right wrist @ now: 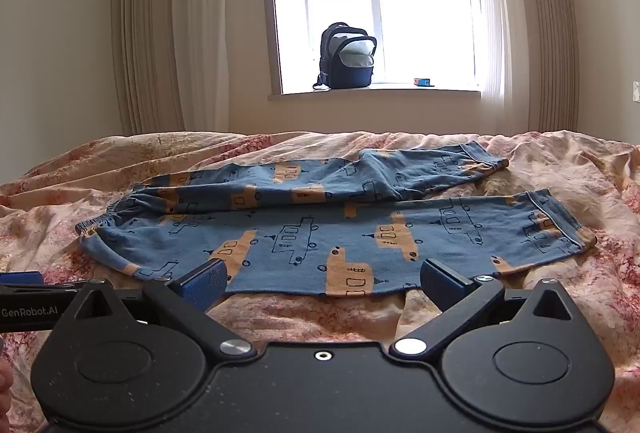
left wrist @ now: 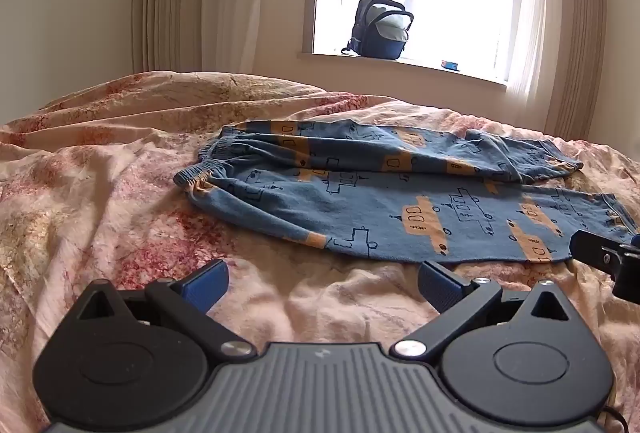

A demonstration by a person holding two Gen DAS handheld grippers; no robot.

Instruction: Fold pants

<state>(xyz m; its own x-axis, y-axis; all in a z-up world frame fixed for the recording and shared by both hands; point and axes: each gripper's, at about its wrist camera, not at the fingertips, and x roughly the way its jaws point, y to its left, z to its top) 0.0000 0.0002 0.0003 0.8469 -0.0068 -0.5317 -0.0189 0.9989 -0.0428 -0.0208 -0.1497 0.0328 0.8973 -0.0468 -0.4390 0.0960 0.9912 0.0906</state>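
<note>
Blue pants (left wrist: 360, 193) (right wrist: 320, 229) with an orange vehicle print lie spread flat on the bed, waistband to the left, both legs running to the right with a gap between the cuffs. My left gripper (left wrist: 322, 285) hovers open over bare bedspread just short of the near leg's edge, nothing between its blue pads. My right gripper (right wrist: 322, 283) is open too, low at the near leg's lower edge, its fingertips (right wrist: 206, 283) over the hem line without pinching cloth. A part of the right gripper (left wrist: 608, 257) shows at the right edge of the left wrist view.
A rumpled pink floral bedspread (left wrist: 120, 193) (right wrist: 560, 293) covers the bed. Beyond it, a dark backpack (left wrist: 380, 29) (right wrist: 348, 57) and a small blue box (right wrist: 424, 82) sit on the window sill, with curtains on both sides.
</note>
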